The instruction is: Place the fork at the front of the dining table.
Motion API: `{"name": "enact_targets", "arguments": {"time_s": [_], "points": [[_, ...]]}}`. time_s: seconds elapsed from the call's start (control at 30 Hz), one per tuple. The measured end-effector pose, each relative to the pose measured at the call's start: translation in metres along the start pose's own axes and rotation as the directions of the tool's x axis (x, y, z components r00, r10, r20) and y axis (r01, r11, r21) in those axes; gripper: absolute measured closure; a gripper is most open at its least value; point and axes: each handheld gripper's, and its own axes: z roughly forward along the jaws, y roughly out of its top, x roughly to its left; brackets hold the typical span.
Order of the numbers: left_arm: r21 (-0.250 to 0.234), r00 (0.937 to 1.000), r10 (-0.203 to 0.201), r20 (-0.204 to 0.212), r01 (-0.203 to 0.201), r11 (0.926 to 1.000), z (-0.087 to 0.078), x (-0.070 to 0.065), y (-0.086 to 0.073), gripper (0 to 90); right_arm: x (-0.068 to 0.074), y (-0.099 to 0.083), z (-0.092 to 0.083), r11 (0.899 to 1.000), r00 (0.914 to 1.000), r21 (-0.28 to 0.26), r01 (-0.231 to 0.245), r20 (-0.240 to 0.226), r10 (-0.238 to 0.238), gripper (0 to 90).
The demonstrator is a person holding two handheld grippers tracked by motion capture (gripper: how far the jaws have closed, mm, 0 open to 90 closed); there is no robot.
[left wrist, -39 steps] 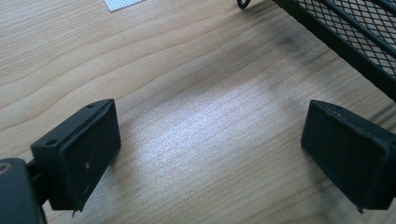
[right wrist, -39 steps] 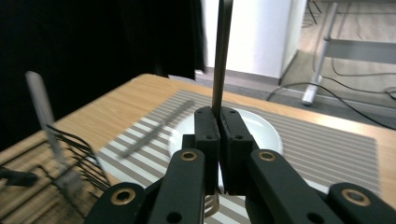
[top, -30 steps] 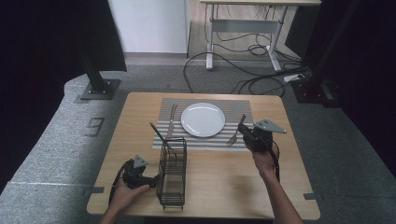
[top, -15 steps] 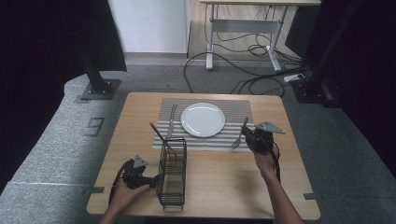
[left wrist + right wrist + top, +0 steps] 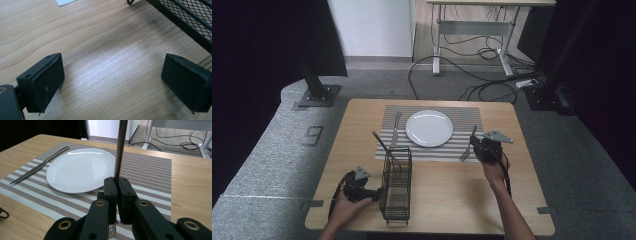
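The high view looks forward and down from above the person's side, taking in the whole table (image 5: pixel 362 125) with floor beyond at 12 o'clock. The left gripper view sits very near the bare wood (image 5: pixel 100 50), looking steeply down, with the wire basket (image 5: pixel 190 17) at 2 o'clock. The right gripper view rides low, looking nearly level across the striped placemat (image 5: pixel 150 170) toward the white plate (image 5: pixel 80 170) at 11 o'clock. It shares plate (image 5: pixel 429 128), placemat (image 5: pixel 467 116) and knife (image 5: pixel 40 166) with the high view.
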Motion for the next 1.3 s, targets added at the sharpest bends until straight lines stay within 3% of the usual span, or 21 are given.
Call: {"name": "enact_targets", "arguments": {"time_s": [0.57, 1.3], "points": [[0.0, 1.0, 0.0, 0.0, 0.0, 1.0, 0.0, 0.0, 0.0, 4.4, 0.002, -0.006, 0.014, 0.998, 0.9998, 0.06, 0.013, 0.015, -0.013, 85.6], [0.0, 1.0, 0.0, 0.0, 0.0, 1.0, 0.0, 0.0, 0.0, 4.4, 0.001, -0.011, 0.03, 0.997, 0.9996, 0.076, 0.012, 0.025, -0.014, 85.6]]}}
